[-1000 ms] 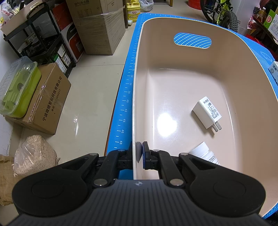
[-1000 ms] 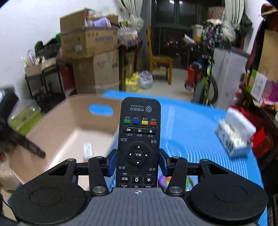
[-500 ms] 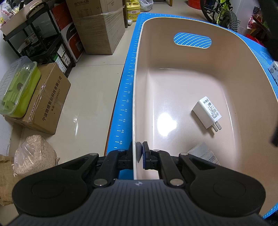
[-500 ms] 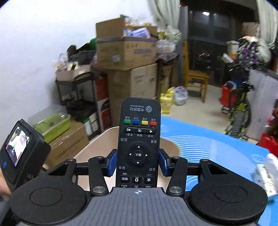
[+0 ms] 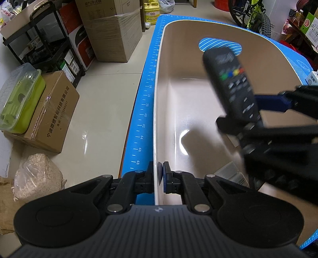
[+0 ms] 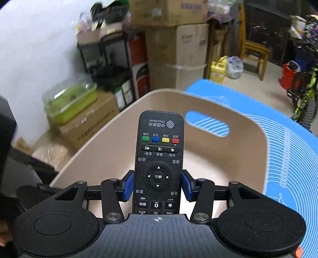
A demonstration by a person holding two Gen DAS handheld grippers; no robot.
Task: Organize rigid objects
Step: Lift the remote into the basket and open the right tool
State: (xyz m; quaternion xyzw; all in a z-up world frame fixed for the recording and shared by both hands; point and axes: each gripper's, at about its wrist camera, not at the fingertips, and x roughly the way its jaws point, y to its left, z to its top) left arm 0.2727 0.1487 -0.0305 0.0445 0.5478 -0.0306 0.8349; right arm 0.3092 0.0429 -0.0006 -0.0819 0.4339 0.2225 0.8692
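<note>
Right wrist view: your right gripper (image 6: 158, 185) clamps the remote (image 6: 159, 158) mid-body, poised above the bin (image 6: 95, 146) for release; your left gripper (image 5: 159, 175) pinches the bin's rim, steadying it.

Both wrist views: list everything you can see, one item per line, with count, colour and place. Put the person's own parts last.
remote control: one, black with coloured buttons, held over the bin.
bin: one, beige, on the mat, handle slot in its far wall.
mat: one, blue with white ruler marks, under the bin.
white item: one, partly hidden, on the bin floor near the near wall.
cardboard boxes: several, brown, on the floor left of the mat.
lidded container: one, green with a clear lid, on a box.
bicycle: one, black and green, beyond the mat.
left gripper: black, blue pads, clamped on the bin's near rim.
right gripper: black, blue pads, gripping the remote control.
</note>
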